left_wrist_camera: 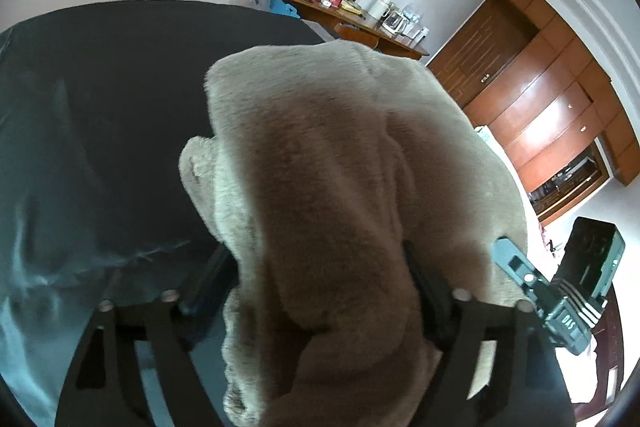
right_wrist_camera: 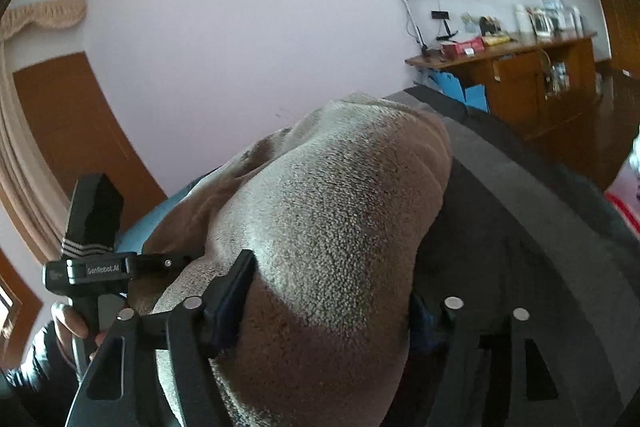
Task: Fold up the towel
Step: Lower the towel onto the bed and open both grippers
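A beige terry towel fills the middle of the left wrist view, bunched and draped over my left gripper, which is shut on it. The same towel bulges up in the right wrist view, pinched by my right gripper, also shut on it. Both grippers hold it lifted over a dark bed sheet. The right gripper shows at the right edge of the left wrist view, and the left gripper at the left of the right wrist view with a hand on its grip.
A wooden desk with a lamp and clutter stands against the white wall beyond the bed. A brown wardrobe lines the right side. A curtain and wooden door are at the left.
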Tool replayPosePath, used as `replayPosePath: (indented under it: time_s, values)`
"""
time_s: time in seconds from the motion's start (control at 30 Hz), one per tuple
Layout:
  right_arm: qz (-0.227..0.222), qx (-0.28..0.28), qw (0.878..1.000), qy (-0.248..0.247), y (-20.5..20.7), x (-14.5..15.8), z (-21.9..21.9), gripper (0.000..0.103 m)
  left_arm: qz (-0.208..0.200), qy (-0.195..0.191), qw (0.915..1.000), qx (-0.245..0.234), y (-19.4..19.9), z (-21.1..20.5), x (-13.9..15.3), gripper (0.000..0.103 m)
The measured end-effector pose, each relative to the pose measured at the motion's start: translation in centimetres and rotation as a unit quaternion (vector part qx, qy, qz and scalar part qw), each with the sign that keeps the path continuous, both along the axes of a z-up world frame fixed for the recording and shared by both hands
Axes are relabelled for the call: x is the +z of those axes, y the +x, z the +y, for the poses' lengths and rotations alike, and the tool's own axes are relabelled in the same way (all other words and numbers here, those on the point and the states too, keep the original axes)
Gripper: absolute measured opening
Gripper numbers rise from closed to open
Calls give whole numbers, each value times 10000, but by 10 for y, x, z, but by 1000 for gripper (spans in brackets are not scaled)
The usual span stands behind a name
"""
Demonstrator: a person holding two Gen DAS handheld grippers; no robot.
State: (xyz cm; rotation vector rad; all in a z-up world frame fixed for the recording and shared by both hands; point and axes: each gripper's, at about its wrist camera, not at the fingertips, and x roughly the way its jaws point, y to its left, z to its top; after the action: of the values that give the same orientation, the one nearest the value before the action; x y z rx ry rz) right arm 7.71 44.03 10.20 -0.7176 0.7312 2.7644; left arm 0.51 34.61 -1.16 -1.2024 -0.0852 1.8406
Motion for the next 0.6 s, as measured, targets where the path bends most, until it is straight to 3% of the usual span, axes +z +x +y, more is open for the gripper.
replayPosePath:
  time_s: [0.07, 0.2, 0.47, 0.6]
  values:
    - [-10, -38, 10000, -28, 4, 0, 0, 77, -176, -11, 9998, 73, -5, -7, -3, 96]
    - [-133, -112, 9995, 273, 13, 11, -9, 79, -313, 82, 9992, 217, 0, -30, 1, 97]
    - [-121, -110, 9916, 1281, 54, 37, -39, 79, 319, -105, 9993, 192, 38, -92, 41, 98]
    - [-311, 167, 9863, 1610, 51, 31, -51, 79, 411, -99, 9991, 1, 42, -89, 43, 98]
